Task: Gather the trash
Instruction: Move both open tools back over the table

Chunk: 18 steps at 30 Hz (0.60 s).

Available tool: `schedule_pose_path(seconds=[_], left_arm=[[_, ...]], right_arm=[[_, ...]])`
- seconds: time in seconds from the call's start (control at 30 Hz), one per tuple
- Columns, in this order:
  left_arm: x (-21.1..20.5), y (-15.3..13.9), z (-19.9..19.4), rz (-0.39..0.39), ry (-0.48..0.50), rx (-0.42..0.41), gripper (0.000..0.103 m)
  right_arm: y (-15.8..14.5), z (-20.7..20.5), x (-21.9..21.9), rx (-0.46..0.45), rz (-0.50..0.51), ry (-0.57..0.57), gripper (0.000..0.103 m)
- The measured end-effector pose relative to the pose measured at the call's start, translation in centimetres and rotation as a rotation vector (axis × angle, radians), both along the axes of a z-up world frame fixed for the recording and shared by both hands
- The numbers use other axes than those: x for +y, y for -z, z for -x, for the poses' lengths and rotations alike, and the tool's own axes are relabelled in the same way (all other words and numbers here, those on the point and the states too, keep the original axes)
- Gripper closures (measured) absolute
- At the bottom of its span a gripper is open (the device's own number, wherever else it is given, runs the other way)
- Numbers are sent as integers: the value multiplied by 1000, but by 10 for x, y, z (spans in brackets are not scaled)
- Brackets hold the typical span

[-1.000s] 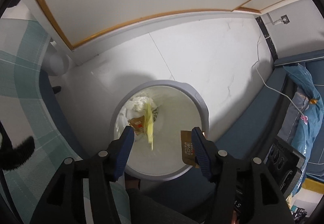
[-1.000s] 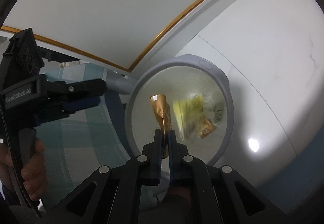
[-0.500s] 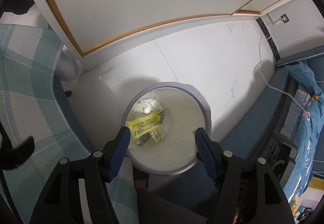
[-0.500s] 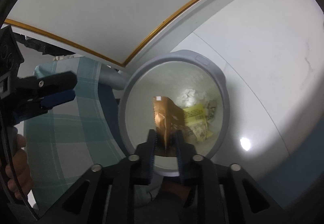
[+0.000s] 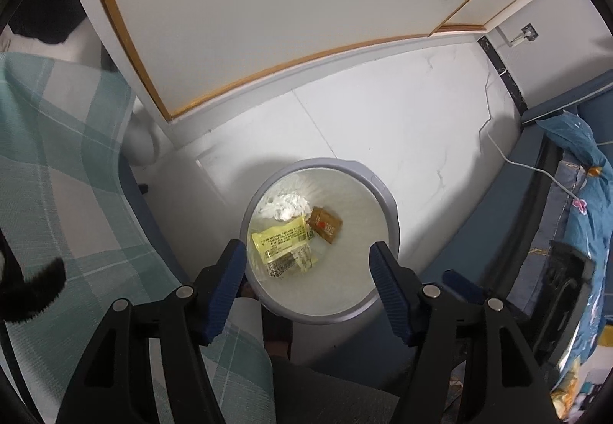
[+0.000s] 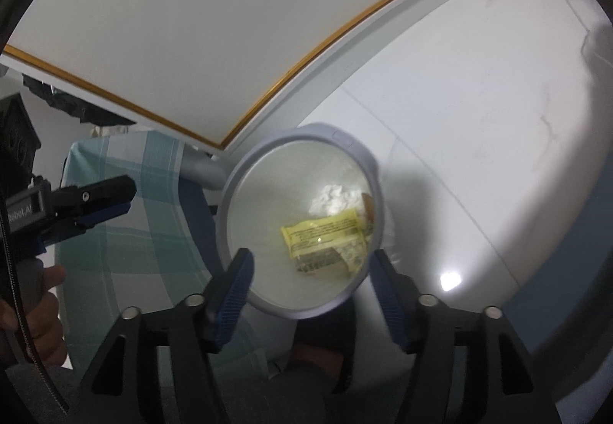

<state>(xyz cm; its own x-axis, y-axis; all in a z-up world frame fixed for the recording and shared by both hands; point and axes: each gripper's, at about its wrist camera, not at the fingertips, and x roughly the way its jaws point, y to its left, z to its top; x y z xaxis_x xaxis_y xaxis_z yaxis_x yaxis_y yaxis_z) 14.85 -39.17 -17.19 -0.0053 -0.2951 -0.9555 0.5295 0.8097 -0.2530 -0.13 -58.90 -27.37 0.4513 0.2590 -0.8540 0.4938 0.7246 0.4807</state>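
A round grey trash bin [image 5: 389,202] stands on the white floor below both grippers; it also shows in the right wrist view [image 6: 230,217]. Inside lie a yellow wrapper [image 5: 283,242] [image 6: 322,234], a brown packet [image 5: 325,225] and crumpled white tissue [image 5: 287,205] [image 6: 331,198]. My left gripper [image 5: 308,261] is open and empty above the bin. My right gripper [image 6: 310,270] is open and empty above the bin. The left gripper also shows at the left of the right wrist view [image 6: 107,202].
A green-checked cloth surface [image 5: 65,175] lies left of the bin. A white wall panel with a wooden edge [image 5: 268,67] is behind. Blue furniture with bedding [image 5: 574,194] and a white cable [image 5: 536,167] are on the right.
My right gripper opened and let go of the brown packet, which now lies in the bin. The yellow wrapper settled flat in the bin. My left gripper drew back to the left.
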Motion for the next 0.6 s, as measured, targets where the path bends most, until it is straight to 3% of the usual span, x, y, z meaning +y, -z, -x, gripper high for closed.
schedule_pose_path(seconds=[0.3,0.6], left_arm=[[9,-21,10,3,-9,-94,39],[25,-50,24,35,-32,-155,39]], right_arm=[[-40,5,-1,-67,55,37,16],[-75,8,10,-112,95,35,10]])
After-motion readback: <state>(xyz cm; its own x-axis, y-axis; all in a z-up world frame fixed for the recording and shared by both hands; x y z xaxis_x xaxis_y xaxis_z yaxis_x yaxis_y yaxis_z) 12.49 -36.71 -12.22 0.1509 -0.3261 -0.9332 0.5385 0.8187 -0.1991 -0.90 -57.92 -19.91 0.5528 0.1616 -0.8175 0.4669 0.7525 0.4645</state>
